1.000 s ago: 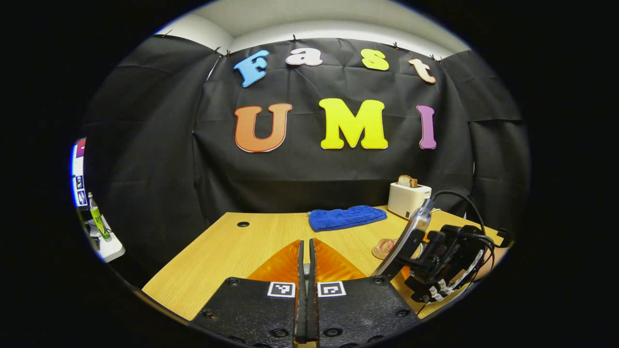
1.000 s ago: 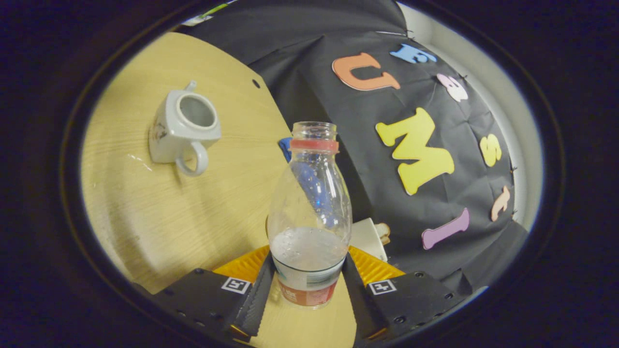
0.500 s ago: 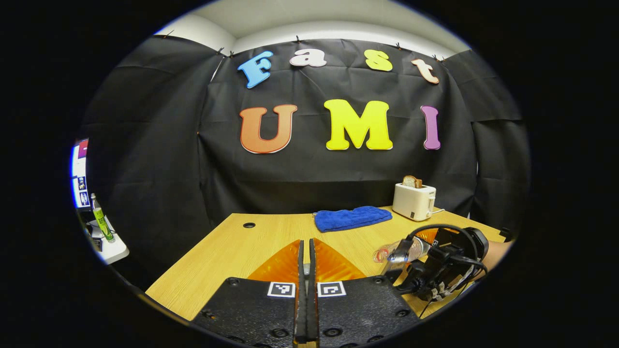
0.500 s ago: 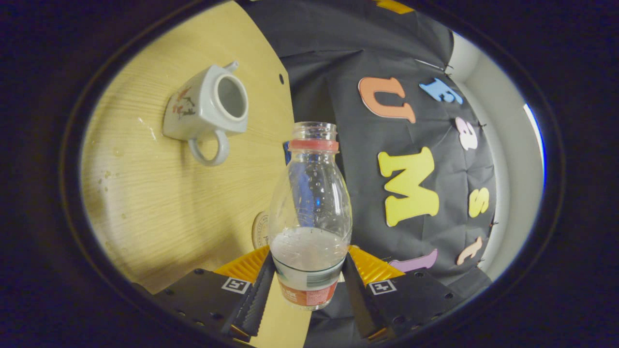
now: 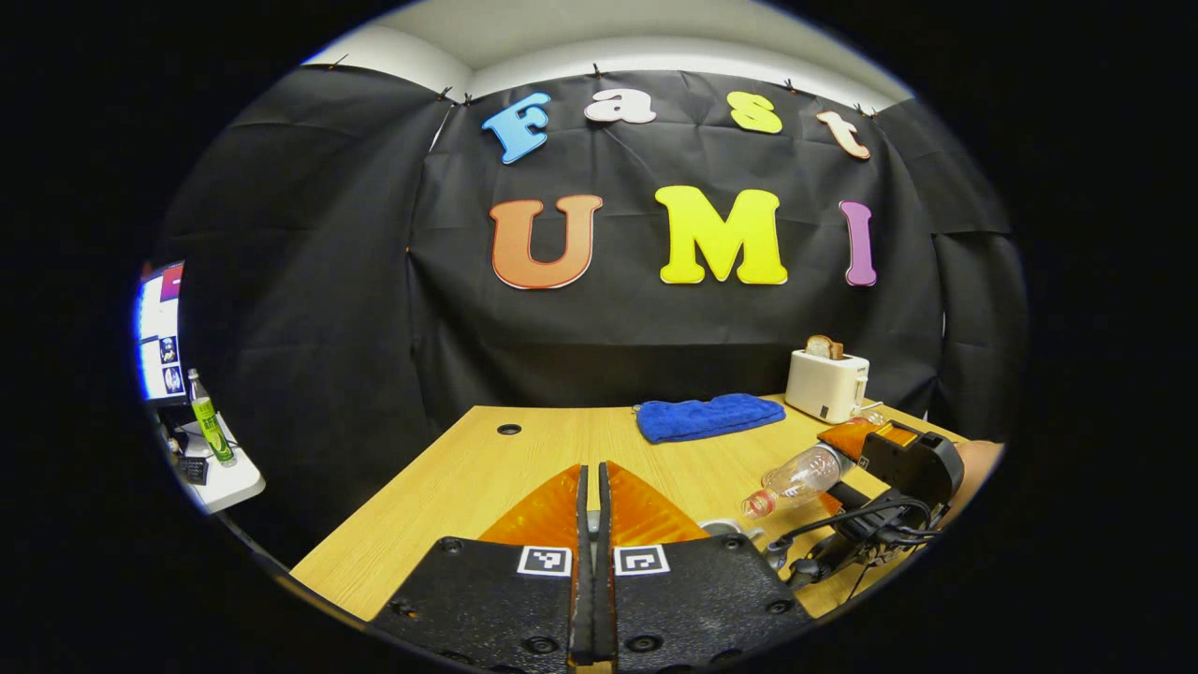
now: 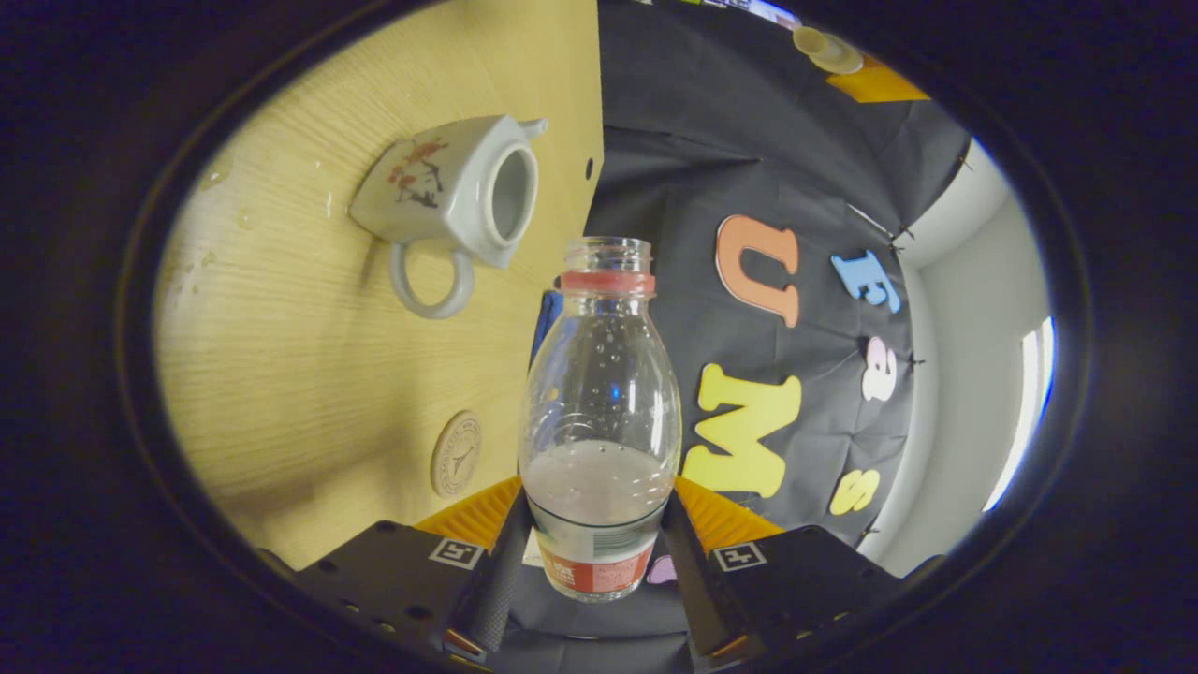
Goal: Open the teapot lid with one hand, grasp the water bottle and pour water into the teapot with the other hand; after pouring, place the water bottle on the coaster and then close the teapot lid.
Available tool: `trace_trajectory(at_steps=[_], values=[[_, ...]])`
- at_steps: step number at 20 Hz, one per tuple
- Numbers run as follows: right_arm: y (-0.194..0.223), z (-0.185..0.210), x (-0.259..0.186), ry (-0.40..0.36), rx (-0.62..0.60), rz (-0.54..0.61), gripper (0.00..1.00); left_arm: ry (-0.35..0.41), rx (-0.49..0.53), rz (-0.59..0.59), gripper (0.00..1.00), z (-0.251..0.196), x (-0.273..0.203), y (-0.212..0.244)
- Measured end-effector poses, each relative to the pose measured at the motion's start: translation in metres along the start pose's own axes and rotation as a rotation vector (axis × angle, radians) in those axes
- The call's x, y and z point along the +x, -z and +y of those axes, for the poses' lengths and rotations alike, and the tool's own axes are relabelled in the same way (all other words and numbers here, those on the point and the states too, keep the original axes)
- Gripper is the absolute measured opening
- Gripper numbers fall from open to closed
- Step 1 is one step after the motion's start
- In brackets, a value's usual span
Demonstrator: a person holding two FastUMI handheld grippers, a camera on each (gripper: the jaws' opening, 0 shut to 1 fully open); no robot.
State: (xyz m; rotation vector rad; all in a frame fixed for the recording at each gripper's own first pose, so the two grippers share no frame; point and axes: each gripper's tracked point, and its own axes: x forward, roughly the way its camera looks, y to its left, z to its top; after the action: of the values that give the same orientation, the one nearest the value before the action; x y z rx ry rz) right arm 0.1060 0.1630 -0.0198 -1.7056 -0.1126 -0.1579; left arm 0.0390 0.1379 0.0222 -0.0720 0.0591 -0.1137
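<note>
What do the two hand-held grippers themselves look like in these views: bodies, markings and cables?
In each gripper's own view, the left gripper and the right gripper have black bolted plates that each carry a square black-and-white marker tag. In the left gripper view, the right gripper shows farther off as a black body with looping black cables.

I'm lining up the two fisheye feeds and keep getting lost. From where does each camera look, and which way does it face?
Left gripper view: rides the left gripper, level over the table, facing the back wall; own jaws closed; the right gripper tilts the water bottle at right.
Right gripper view: rides the right gripper, rolled sideways, looking along the water bottle toward the lidless teapot and coaster; own jaws clamp the bottle.
Shared: table, bottle, blue towel.
</note>
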Motion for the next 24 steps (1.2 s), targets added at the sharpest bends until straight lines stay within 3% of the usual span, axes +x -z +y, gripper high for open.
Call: trace_trajectory(at_steps=[7,8,10,11,16,17,18,19,22,24], values=[[0.006,-0.02,0.004,0.126,-0.19,-0.004,0.73,-0.001,0.017,0.003,0.02,-0.002,0.0,0.001],[0.008,-0.023,0.003,0.141,-0.197,-0.004,0.74,0.0,0.018,0.004,0.07,-0.003,0.0,0.001],[0.005,-0.024,0.008,0.151,-0.202,-0.004,0.73,-0.002,0.021,0.008,0.07,-0.003,0.001,0.002],[0.007,-0.028,0.008,0.164,-0.214,-0.003,0.72,-0.002,0.022,0.008,0.02,-0.002,0.001,0.002],[-0.002,-0.044,0.007,0.21,-0.241,-0.027,0.73,0.0,0.026,0.006,0.02,-0.004,0.0,0.001],[-0.004,-0.046,0.007,0.219,-0.25,-0.031,0.73,0.0,0.026,0.005,0.07,-0.003,-0.001,0.001],[-0.007,-0.048,0.005,0.23,-0.264,-0.036,0.73,0.001,0.026,0.005,0.03,-0.003,-0.001,0.001],[-0.011,-0.052,0.004,0.246,-0.279,-0.044,0.73,0.003,0.026,0.003,0.07,-0.004,0.0,0.0],[-0.019,-0.06,0.001,0.29,-0.319,-0.064,0.73,0.003,0.027,0.003,0.02,-0.004,-0.001,-0.001],[-0.025,-0.067,-0.001,0.328,-0.354,-0.078,0.73,0.006,0.029,0.001,0.07,-0.005,-0.002,-0.002]])
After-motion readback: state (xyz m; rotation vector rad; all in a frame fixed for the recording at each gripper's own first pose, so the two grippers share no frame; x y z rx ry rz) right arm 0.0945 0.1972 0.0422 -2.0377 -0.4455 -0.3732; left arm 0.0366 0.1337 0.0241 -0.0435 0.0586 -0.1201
